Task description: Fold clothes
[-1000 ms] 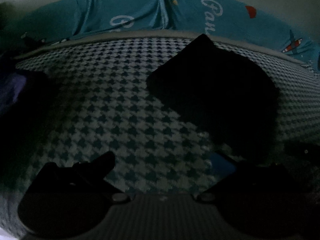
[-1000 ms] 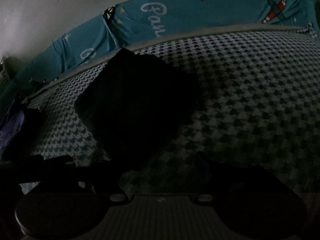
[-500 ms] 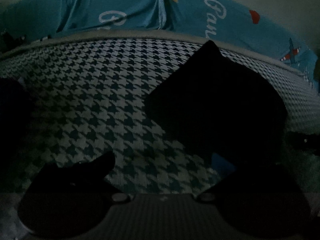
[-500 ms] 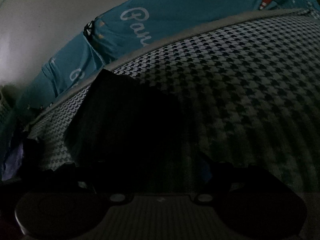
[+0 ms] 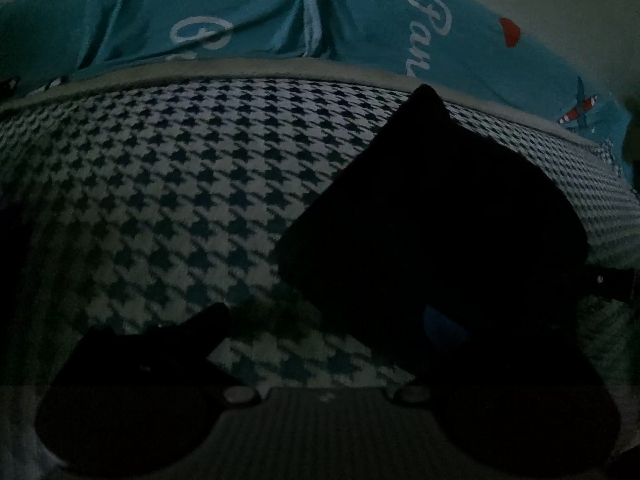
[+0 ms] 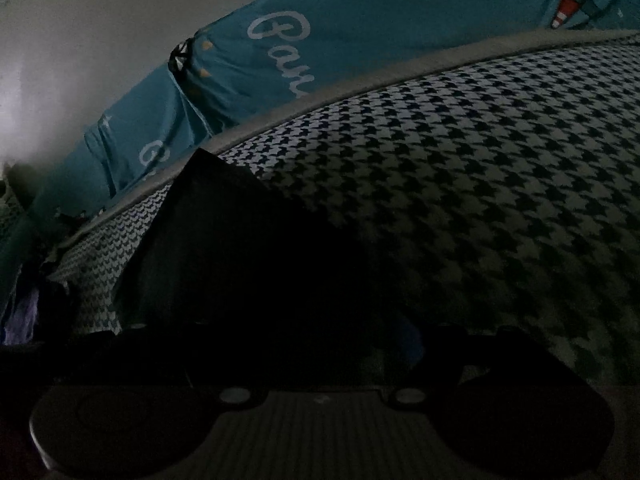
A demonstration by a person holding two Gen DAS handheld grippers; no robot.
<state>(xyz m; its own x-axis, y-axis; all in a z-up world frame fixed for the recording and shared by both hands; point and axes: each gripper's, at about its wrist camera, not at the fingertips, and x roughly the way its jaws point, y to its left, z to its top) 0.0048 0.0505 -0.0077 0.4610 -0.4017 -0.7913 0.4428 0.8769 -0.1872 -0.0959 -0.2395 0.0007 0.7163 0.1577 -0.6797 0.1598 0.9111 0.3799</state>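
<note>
Black cloth, a folded garment [image 5: 432, 216], is seen in the left wrist view lying flat on a houndstooth bed cover [image 5: 160, 184], with one corner pointed toward the far edge of the bed. Behind that edge a teal sheet [image 5: 240, 8] printed with white script, a red shape and a small aeroplane is hung against a pale wall. The left claw [image 5: 332, 324] is shown with its two dark fingers spread wide: the left finger [image 5: 200, 328] is set over bare houndstooth, while the right finger, with a faint blue pad, is placed at the near edge of the garment. Whether that pad touches the cloth cannot be told in the dim light; nothing is pinched between the fingers. At the right margin a dark strap-like part [image 5: 612, 284] is partly visible. In the right wrist view, the same garment [image 6: 248, 264] is seen at the left, its far corner close to the edge of the bed cover [image 6: 480, 168], and its near part is reached over by the right claw [image 6: 288, 344]. The fingers of that claw are nearly lost in darkness against the black cloth, yet a wide spacing is indicated, with only a dim blue pad made out on the right. No cloth is seen gripped. The teal sheet [image 6: 360, 32] is visible again, tilted, above the bed's edge.
</note>
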